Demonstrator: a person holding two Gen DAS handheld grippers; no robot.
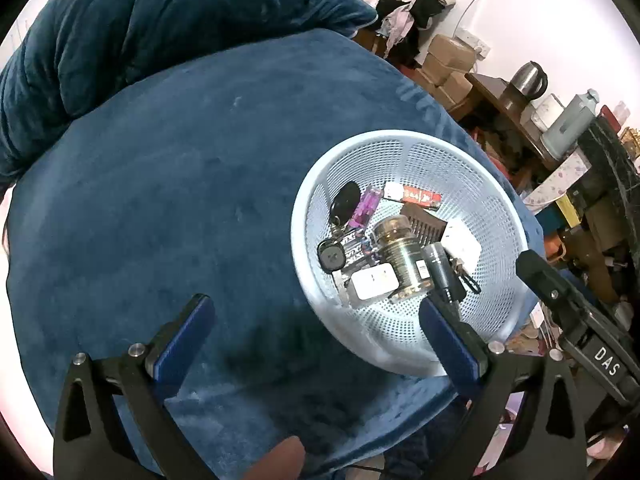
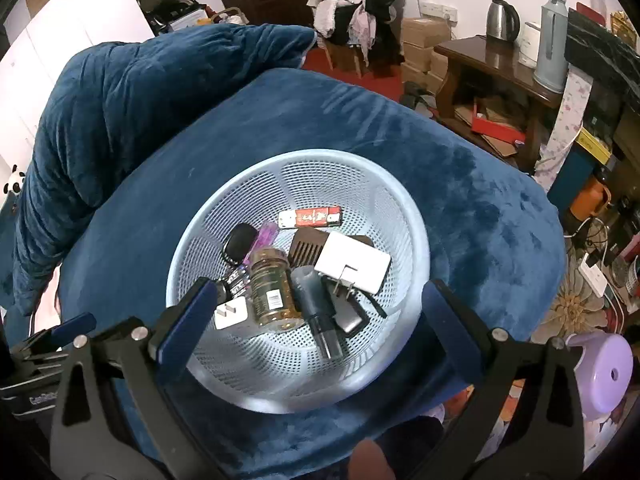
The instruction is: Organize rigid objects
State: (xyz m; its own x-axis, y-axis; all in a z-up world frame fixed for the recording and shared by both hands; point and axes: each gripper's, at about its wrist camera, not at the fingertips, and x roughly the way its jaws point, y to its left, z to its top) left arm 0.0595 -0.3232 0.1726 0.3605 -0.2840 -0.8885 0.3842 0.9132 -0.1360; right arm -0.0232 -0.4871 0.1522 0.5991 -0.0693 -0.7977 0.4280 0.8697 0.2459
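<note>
A pale blue perforated basket (image 1: 494,216) (image 2: 404,216) sits on a blue plush cover (image 1: 180,184) (image 2: 480,200). It holds several small items: an amber glass bottle (image 1: 402,258) (image 2: 272,288), a white charger (image 2: 354,262), a smaller white plug (image 1: 374,282), a black key fob (image 1: 344,200) (image 2: 240,242), a purple lighter (image 1: 366,210), a red and white pack (image 1: 414,195) (image 2: 312,216), a brown comb (image 2: 306,246) and a dark cylinder (image 2: 310,288). My left gripper (image 1: 316,320) is open and empty, left of the basket. My right gripper (image 2: 320,304) is open and empty, just above the basket's near rim.
A bunched blue quilt (image 1: 160,20) lies at the back. A wooden table (image 2: 492,64) with a kettle (image 2: 502,20) and a thermos (image 2: 554,40) stands at the right. Cardboard boxes (image 2: 424,40), a clothes pile (image 2: 356,8) and a purple stool (image 2: 604,372) are around.
</note>
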